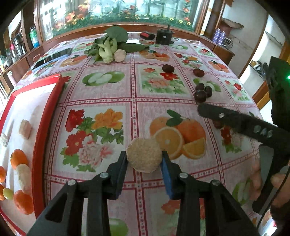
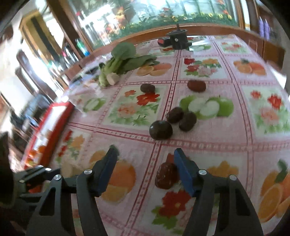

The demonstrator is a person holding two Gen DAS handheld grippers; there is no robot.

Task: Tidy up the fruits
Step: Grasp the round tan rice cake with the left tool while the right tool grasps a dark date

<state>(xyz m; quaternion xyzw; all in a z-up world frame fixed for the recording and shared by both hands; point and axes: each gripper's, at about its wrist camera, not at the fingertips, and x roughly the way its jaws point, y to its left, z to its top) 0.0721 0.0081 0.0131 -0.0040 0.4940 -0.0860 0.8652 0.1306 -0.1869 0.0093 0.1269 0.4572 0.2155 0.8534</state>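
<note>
Left tool clamping tan round fruit, right tool parted beside dark fruit

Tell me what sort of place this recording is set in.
Probably a home dining room. A table under a fruit-and-flower printed tablecloth holds leafy greens and dark fruits, wooden cabinets with bottles line the side, and a large flower mural fills the back.

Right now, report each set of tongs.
Left tongs: shut on the round tan fruit.
Right tongs: open, a dark red fruit beside one pad, not gripped.
</note>
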